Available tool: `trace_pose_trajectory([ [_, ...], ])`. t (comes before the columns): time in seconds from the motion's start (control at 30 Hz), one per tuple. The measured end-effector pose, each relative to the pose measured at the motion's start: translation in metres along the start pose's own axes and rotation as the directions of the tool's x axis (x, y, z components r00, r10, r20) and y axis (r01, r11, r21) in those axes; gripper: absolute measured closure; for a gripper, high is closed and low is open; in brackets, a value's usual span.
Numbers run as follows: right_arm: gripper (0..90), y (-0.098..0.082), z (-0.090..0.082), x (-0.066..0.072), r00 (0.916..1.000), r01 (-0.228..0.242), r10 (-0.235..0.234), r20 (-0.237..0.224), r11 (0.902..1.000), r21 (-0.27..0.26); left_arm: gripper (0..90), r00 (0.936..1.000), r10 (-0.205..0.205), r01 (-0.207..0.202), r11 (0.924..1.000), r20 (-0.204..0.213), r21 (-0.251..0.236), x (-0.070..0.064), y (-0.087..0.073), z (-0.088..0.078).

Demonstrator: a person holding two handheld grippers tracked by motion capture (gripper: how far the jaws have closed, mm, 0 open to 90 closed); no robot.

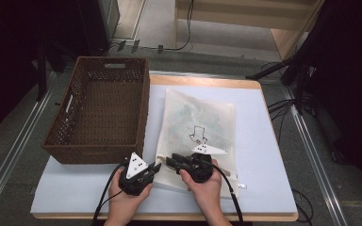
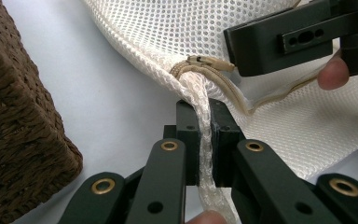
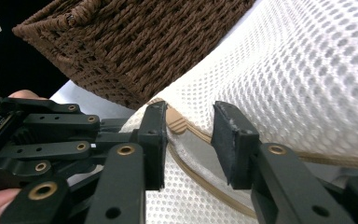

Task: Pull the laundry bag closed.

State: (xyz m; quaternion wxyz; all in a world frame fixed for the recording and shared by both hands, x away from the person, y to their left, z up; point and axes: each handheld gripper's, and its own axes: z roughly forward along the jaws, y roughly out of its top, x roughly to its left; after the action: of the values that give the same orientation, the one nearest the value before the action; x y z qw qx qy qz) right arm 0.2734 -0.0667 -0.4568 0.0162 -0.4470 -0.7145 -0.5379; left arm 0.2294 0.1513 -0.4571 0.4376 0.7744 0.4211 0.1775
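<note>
A white mesh bag [image 1: 199, 129] lies flat on the table [image 1: 264, 155], its long side running away from the person, its left edge just beside the right wall of a brown woven basket [image 1: 101, 110]. The basket stands on the table's left part and reaches past the far left corner. To the right of the bag a broad strip of bare table runs to the right edge; in front of the basket there is open table down to the near edge, where the two hands come in.

The left gripper [image 2: 204, 140] sits at the bag's near left corner. Its fingers [image 2: 188, 135] are clamped narrow on a bunched fold of mesh that rises straight between them, right below the zipper's end. The tan zipper pull [image 2: 205, 62] lies just beyond that fold, on the bag's near edge. The basket's corner stands close at this gripper's left, with a strip of bare table between.

The right gripper [image 3: 191, 140] meets the same corner from the other side, close to the left gripper. Its fingers [image 3: 233, 140] stand partly apart, astride the tan zipper line [image 3: 205, 182], and I see the pads not pressing on it. Mesh bulges up on its right; the basket wall rises just behind.
</note>
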Motion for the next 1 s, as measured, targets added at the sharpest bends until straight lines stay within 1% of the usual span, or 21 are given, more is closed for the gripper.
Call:
trace_pose_trajectory([
  [0.1,71.4,-0.0008,-0.0017,-0.0016,1.0000,-0.005,0.005,-0.006,1.0000,0.004,85.8,1.0000,0.005,-0.005,1.0000,-0.004,0.000,0.0001,0.0000,0.0006],
  [0.17,73.5,-0.0015,-0.0026,-0.0021,1.0000,0.006,-0.006,-0.004,1.0000,0.004,85.8,0.9999,0.009,-0.009,0.9999,-0.007,0.004,-0.0001,-0.0001,0.0007],
  [0.27,73.7,-0.0017,-0.0029,0.0003,0.9998,0.018,-0.018,-0.005,0.9998,0.006,85.8,1.0000,0.008,-0.008,1.0000,-0.003,-0.001,0.0005,-0.0003,0.0006],
  [0.4,70.0,-0.0028,-0.0015,0.0030,0.9995,0.032,-0.031,-0.006,0.9993,0.022,85.6,1.0000,0.003,-0.003,1.0000,-0.009,0.000,0.0004,-0.0005,0.0005],
  [0.47,66.7,-0.0038,0.0008,0.0042,0.9990,0.044,-0.044,-0.003,0.9980,0.044,85.5,0.9999,0.008,-0.008,1.0000,-0.012,0.004,0.0005,-0.0008,0.0006],
  [0.53,64.3,-0.0046,0.0041,0.0029,0.9994,0.032,-0.031,-0.014,0.9972,0.068,85.5,0.9999,0.009,-0.009,1.0000,-0.012,0.004,0.0004,-0.0008,0.0007],
  [0.67,62.2,-0.0051,0.0056,0.0002,0.9998,0.005,-0.004,-0.022,0.9983,0.058,85.4,1.0000,0.004,-0.004,1.0000,-0.007,0.002,0.0005,-0.0008,0.0003],
  [0.7,62.0,-0.0046,0.0057,-0.0004,0.9996,0.006,-0.004,-0.028,0.9984,0.055,85.4,1.0000,0.004,-0.004,1.0000,-0.005,0.002,0.0007,-0.0008,0.0003],
  [0.8,62.1,-0.0029,0.0053,-0.0011,0.9985,-0.015,0.017,-0.052,0.9988,0.046,85.5,1.0000,0.007,-0.007,1.0000,0.000,0.002,0.0003,-0.0009,0.0006],
  [0.87,63.4,-0.0017,0.0054,-0.0014,0.9978,-0.014,0.016,-0.064,0.9993,0.035,85.5,1.0000,0.007,-0.007,1.0000,0.000,0.001,0.0002,-0.0010,0.0006],
  [0.93,65.6,-0.0009,0.0044,-0.0002,0.9979,-0.015,0.017,-0.062,0.9996,0.026,85.4,1.0000,0.006,-0.006,1.0000,0.002,0.002,0.0001,-0.0012,0.0005],
  [1.0,68.0,-0.0005,0.0046,0.0012,0.9976,-0.011,0.013,-0.069,0.9995,0.028,85.2,1.0000,0.002,-0.002,1.0000,0.005,-0.002,0.0004,-0.0013,0.0002],
])
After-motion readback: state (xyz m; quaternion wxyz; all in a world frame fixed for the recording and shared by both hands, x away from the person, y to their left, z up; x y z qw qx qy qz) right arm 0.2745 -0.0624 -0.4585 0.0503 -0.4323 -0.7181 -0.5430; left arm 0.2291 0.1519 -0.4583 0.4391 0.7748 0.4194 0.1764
